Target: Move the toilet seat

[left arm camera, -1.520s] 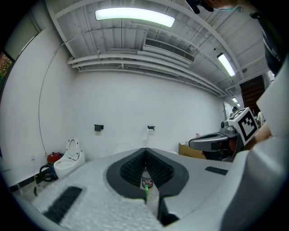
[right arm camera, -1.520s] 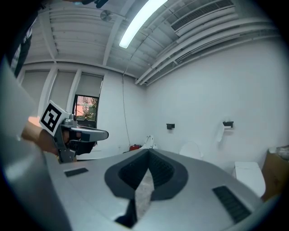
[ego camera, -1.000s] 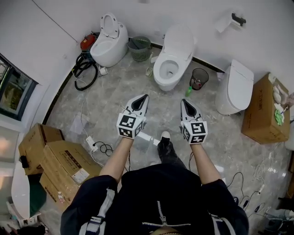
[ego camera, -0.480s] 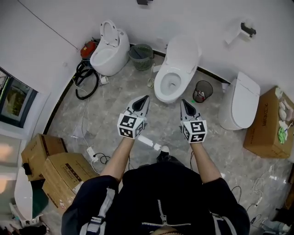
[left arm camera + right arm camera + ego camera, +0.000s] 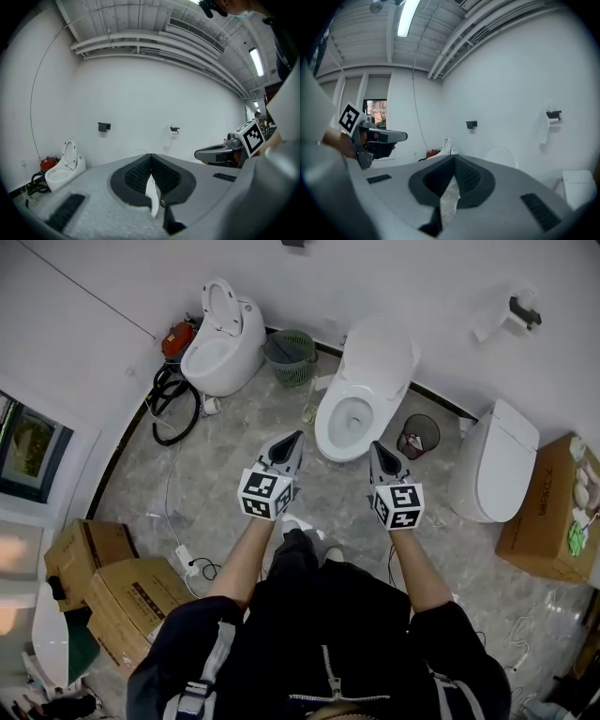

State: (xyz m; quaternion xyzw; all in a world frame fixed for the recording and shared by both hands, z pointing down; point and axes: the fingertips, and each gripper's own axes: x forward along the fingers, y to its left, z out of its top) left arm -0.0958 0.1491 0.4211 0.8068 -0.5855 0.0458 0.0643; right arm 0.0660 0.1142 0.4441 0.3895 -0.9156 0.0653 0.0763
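Since a second ago I've brought both grippers much closer to the middle toilet (image 5: 375, 371); its bowl now sits just beyond the left gripper (image 5: 296, 437) and right gripper (image 5: 375, 446). Both pairs of fingers are clenched on nothing. The toilet seat (image 5: 325, 427) rings that bowl, so I judge it nearly within reach. Left of the toilet, I can't tell what the green basket (image 5: 289, 351) holds. The black bin (image 5: 419, 434) to the toilet's right holds something reddish.

At the right edge of the head view the cardboard box (image 5: 548, 512) was cut off, and at the left edge so was the window (image 5: 23, 442). What lay in the small black bin (image 5: 418, 435) was too small to tell. In the left gripper view the left gripper (image 5: 150, 157) hid most of the middle toilet (image 5: 137, 153). In the right gripper view the lower right edge clipped the closed toilet (image 5: 579, 183).
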